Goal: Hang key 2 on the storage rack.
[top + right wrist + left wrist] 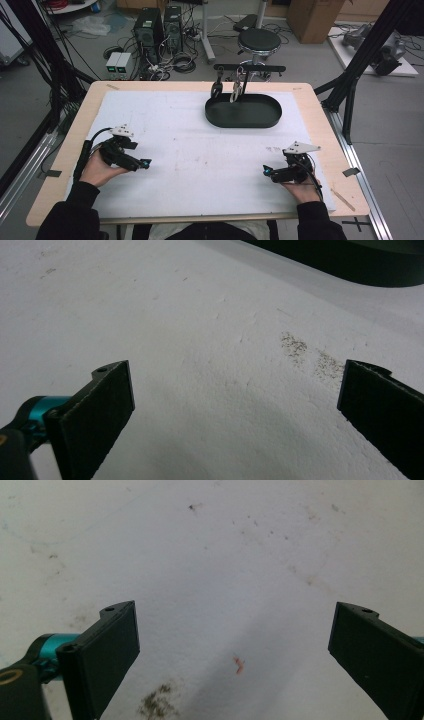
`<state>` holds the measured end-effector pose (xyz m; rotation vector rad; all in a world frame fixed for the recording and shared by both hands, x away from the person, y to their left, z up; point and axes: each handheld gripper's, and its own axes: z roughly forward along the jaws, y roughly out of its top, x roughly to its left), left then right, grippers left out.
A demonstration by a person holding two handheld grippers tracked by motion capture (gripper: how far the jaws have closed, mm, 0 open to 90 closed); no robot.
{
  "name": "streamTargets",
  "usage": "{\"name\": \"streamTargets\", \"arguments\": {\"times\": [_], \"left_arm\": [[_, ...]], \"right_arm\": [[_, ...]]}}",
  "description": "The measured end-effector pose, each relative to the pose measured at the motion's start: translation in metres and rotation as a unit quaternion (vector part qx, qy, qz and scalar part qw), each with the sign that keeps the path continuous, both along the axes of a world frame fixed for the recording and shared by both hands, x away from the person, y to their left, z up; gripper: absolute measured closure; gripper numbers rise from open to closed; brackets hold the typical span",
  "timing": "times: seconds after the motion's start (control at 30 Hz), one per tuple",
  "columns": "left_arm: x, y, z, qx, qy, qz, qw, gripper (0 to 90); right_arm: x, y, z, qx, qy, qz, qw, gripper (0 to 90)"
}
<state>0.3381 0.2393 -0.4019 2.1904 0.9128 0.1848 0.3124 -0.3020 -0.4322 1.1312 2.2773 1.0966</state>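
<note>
Left to right across the table (pixel 320 150). My left gripper (pixel 142 164) rests low on the white mat (pixel 200 150) near the front-left corner, its jaws spread wide with nothing between them; in the left gripper view the bare, speckled mat lies in the gap. Farther back, just right of centre, stands the black oval tray (pixel 243 118), and behind its far rim a small black rack (pixel 249 67) carries two hanging items (pixel 236 90), perhaps clips or key-like pieces, too small to identify. These are the nearest things to work on, and both grippers sit well apart from them. My right gripper (pixel 268 171) rests near the front-right corner, jaws likewise wide and empty; in the right gripper view a dark edge of the tray (pixel 350 260) crosses the top.

Judged step: the ready position, with no reach begun. The next move would call for carrying one gripper forward over the mat to the rack and aligning the open jaws around a hanging item without knocking the tray.
</note>
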Motion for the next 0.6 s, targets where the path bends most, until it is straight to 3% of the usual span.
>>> {"name": "streamTargets", "arguments": {"times": [0.4,0.6], "left_arm": [[-0.026,0.016,-0.013,0.004,-0.032,0.024,0.9992,8.5],[-0.03,0.022,-0.016,0.002,-0.042,0.045,0.9981,8.8]], "right_arm": [[-0.002,0.001,0.0,0.002,0.002,0.0,1.0,0.8],[-0.002,0.002,0.001,0.002,0.0,0.004,1.0,0.8]]}}
